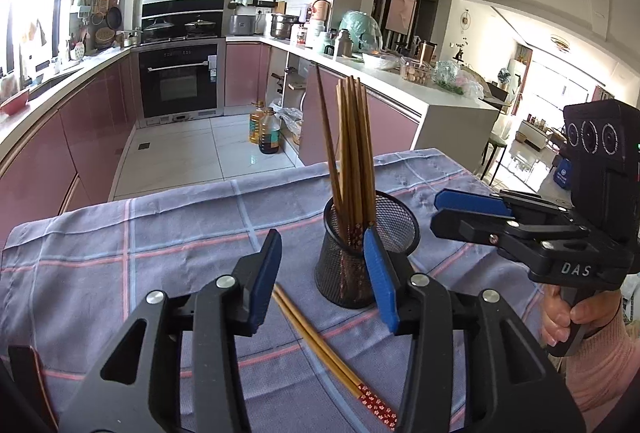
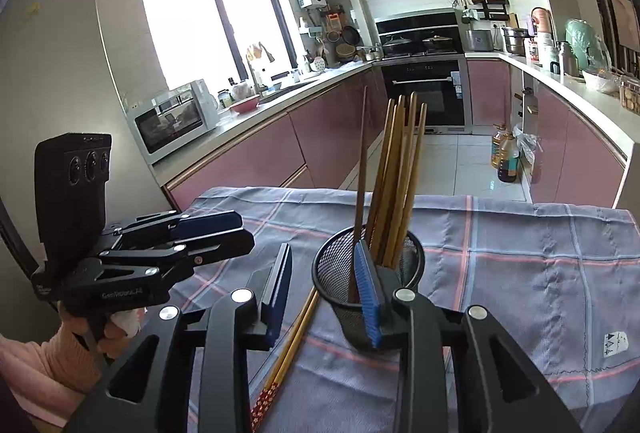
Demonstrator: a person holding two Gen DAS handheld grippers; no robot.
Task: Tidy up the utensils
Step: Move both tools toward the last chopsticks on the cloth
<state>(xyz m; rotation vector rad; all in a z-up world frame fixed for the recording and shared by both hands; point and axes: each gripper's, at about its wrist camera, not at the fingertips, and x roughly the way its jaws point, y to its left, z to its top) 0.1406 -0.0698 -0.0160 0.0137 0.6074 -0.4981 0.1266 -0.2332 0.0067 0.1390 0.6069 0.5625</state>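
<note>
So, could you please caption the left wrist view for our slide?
Open left gripper over two loose chopsticks beside a mesh holder of chopsticks on a plaid cloth.

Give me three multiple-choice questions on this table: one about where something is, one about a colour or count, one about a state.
1. Where does the loose pair of chopsticks lie?
A. on the cloth beside the mesh cup
B. inside the cup
C. on the floor

2. What colour are the decorated ends of the loose pair?
A. green
B. red with white marks
C. plain black

3. How is the left tool?
A. shut on a chopstick
B. open, holding nothing
C. shut on the cup

Answers: 1 A, they rest flat on the cloth. 2 B, red ends show. 3 B, its pads stand apart, gripping nothing.
</note>
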